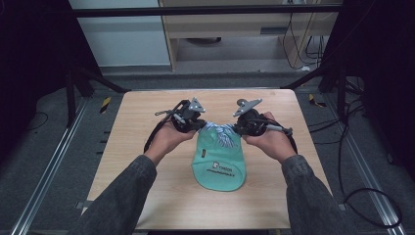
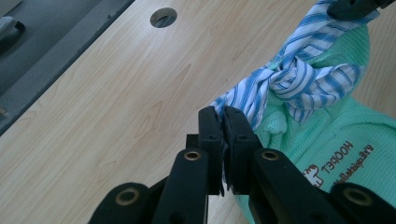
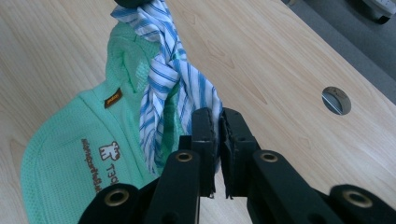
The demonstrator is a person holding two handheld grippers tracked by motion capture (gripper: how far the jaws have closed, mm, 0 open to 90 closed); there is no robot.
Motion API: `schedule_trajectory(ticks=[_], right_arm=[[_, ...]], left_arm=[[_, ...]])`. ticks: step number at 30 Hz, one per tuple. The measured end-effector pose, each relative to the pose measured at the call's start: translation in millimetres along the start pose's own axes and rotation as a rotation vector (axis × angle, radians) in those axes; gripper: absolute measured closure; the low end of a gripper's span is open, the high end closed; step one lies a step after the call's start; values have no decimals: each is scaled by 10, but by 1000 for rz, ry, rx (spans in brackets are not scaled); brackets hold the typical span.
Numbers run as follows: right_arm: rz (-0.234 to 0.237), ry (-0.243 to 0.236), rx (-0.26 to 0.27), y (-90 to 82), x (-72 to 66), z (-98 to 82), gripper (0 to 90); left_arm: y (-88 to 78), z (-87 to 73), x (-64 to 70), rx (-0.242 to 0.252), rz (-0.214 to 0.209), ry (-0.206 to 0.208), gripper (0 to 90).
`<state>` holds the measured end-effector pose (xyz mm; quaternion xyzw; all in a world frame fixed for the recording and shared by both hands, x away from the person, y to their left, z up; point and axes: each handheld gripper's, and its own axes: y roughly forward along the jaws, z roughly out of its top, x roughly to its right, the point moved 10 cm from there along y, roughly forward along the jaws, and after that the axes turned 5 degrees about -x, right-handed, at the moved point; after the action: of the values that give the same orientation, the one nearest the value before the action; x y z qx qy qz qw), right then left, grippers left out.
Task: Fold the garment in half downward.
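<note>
A mint-green mesh cap (image 1: 219,164) with brown lettering lies on the wooden table (image 1: 142,147), its brim toward the person. A blue-and-white striped cloth (image 1: 223,133) is knotted across the cap's far end. My left gripper (image 1: 203,124) is shut on the cloth's left end, and in the left gripper view my left gripper (image 2: 223,116) pinches the striped cloth (image 2: 299,79) beside the green cap (image 2: 345,135). My right gripper (image 1: 236,128) is shut on the right end; in the right gripper view my right gripper (image 3: 218,117) clamps the striped cloth (image 3: 163,74) over the cap (image 3: 70,158).
The table has a round cable hole (image 2: 163,17) near one corner and another hole (image 3: 336,100) near the opposite one. Black frame posts and cables (image 1: 342,117) stand around the table. A pale cabinet (image 1: 235,29) sits behind it.
</note>
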<state>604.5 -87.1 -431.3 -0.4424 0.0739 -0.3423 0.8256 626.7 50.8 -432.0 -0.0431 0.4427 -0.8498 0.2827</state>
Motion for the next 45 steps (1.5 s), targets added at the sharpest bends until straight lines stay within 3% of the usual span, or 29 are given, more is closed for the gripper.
schedule_trajectory(ticks=[20, 31, 45], right_arm=[[-21, 3, -3, 33, 116, 45, 847], [-22, 7, -11, 196, 232, 68, 847], [-53, -11, 1, 198, 338, 181, 847]], left_arm=[[28, 95, -83, 1, 19, 3, 871], [135, 94, -194, -16, 27, 8, 872], [90, 187, -286, -5, 49, 13, 872]])
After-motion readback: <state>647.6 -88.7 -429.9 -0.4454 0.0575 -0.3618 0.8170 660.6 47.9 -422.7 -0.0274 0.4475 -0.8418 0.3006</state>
